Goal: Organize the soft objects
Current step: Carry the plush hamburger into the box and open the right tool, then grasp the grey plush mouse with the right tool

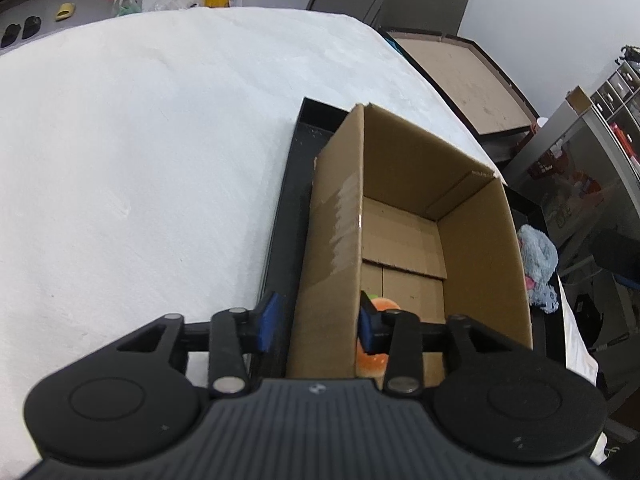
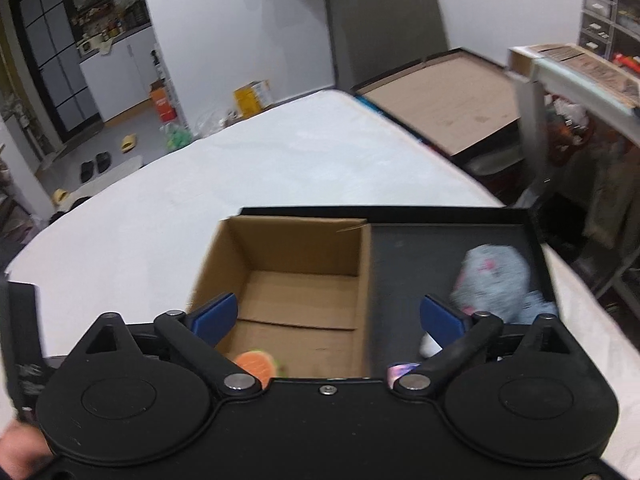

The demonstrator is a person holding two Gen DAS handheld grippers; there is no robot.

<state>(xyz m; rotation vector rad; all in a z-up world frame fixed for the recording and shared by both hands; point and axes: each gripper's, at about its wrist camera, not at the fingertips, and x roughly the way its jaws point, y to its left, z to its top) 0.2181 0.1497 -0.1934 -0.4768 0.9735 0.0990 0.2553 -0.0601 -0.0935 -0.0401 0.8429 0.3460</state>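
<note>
- Orange plush [image 2: 256, 364] with a green tip lies in the cardboard box [image 1: 480, 248], near corner; long axis hidden.
- Left gripper [image 1: 318, 320] straddles the box wall, pads apart.
- Right gripper [image 2: 326, 316] spread wide, empty.

Left gripper [image 1: 318, 322] points steeply down and forward, blue pads [image 1: 269, 320] part open; jaws straddle a cardboard wall, one pad on each side, neither pad clearly pressing on it. Right gripper [image 2: 328, 316] also angled down, jaws spread wide, blue pads [image 2: 216, 316] far apart, nothing between them. Right view slightly motion-blurred. A bit of the person's hand [image 2: 18, 454] shows at the near left corner of the right view, behind the gripper body.
</note>
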